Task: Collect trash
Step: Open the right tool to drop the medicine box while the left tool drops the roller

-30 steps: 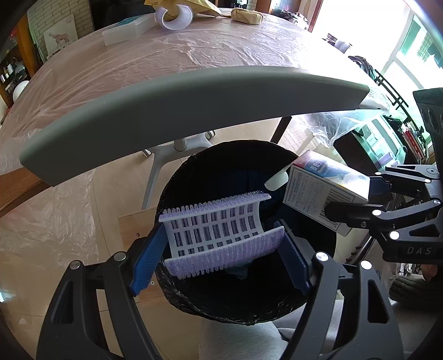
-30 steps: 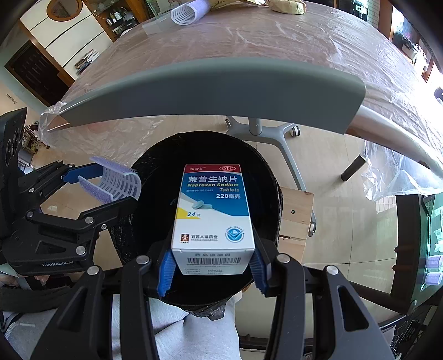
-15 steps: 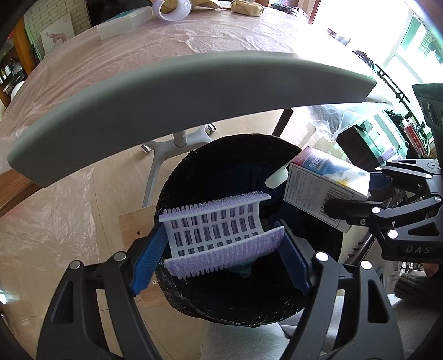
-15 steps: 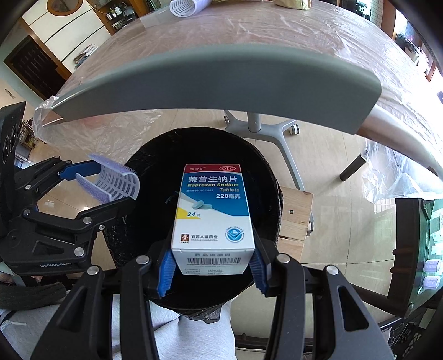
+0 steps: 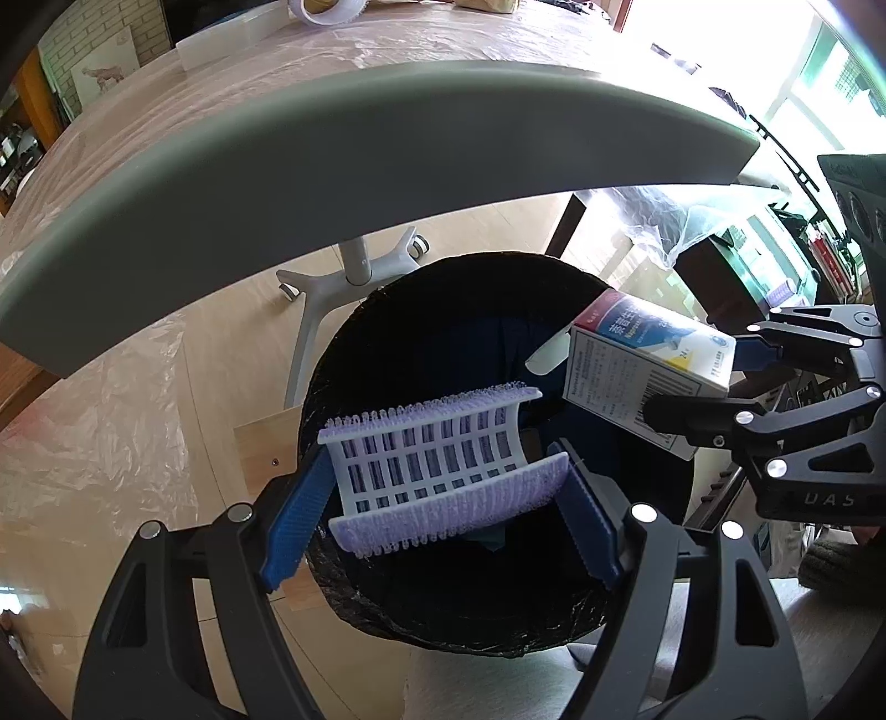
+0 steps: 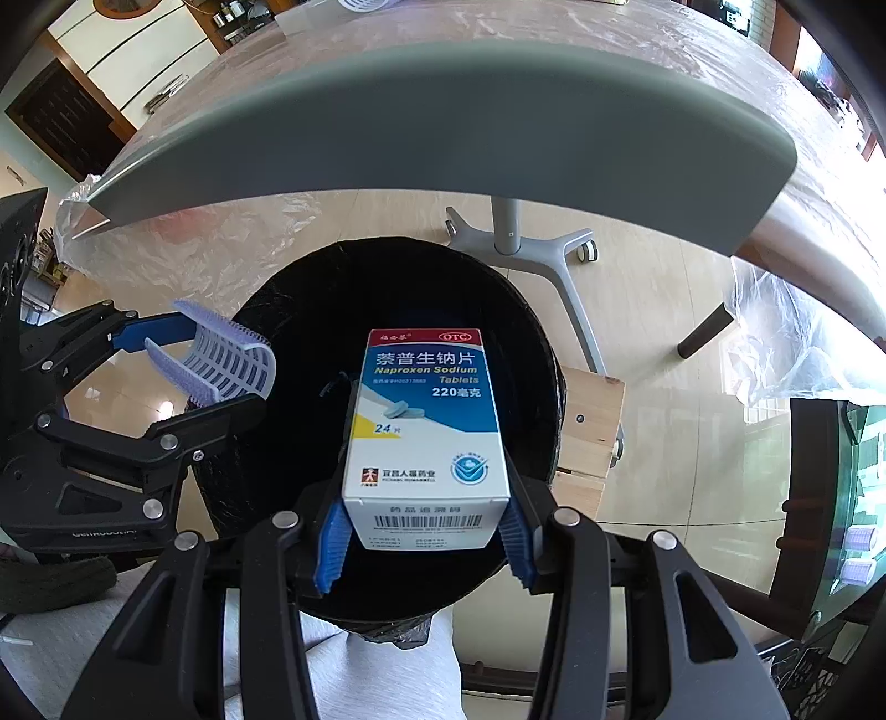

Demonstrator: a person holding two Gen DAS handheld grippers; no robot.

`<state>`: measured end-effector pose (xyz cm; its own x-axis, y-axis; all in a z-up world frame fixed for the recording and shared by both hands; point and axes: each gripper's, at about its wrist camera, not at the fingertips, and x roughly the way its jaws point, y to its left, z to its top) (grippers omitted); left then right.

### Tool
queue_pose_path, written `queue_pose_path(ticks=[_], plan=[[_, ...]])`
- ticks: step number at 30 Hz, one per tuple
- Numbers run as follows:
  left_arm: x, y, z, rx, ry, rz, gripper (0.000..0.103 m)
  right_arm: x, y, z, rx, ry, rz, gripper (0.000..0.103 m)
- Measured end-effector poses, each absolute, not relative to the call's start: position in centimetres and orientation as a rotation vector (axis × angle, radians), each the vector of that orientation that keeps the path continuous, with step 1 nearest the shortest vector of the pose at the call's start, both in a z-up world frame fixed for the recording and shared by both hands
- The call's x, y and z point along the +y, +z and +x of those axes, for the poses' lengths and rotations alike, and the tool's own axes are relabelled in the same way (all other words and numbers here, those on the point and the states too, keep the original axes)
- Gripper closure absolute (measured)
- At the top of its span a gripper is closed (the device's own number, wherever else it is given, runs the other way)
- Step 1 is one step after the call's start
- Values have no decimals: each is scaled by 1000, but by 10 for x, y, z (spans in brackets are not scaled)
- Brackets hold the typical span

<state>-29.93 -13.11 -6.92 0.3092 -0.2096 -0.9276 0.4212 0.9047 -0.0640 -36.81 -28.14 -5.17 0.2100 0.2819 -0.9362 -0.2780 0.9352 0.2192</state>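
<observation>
My left gripper (image 5: 443, 509) is shut on a purple hair roller (image 5: 443, 462), gripped at both ends by the blue pads and held over the black-lined trash bin (image 5: 443, 343). My right gripper (image 6: 423, 531) is shut on a white and blue medicine box (image 6: 426, 421), also above the bin (image 6: 310, 310). In the left wrist view the box (image 5: 648, 365) hangs over the bin's right rim in the right gripper (image 5: 698, 382). In the right wrist view the roller (image 6: 227, 360) hangs at the bin's left rim in the left gripper (image 6: 183, 368).
The grey table edge (image 5: 387, 144) arches just beyond the bin, its plastic-covered top carrying another roller (image 5: 326, 11) and a long white box (image 5: 232, 39). A wheeled grey stand (image 6: 531, 249) and a wooden block (image 6: 592, 426) sit on the floor by the bin. Grey-clad legs (image 6: 382, 664) lie below.
</observation>
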Motion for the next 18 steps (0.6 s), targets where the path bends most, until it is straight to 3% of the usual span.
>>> queue_pose_path(ticks=[18], plan=[[-143, -79, -301, 1207, -431, 268, 24, -283, -65, -367, 1329, 373, -20, 58]])
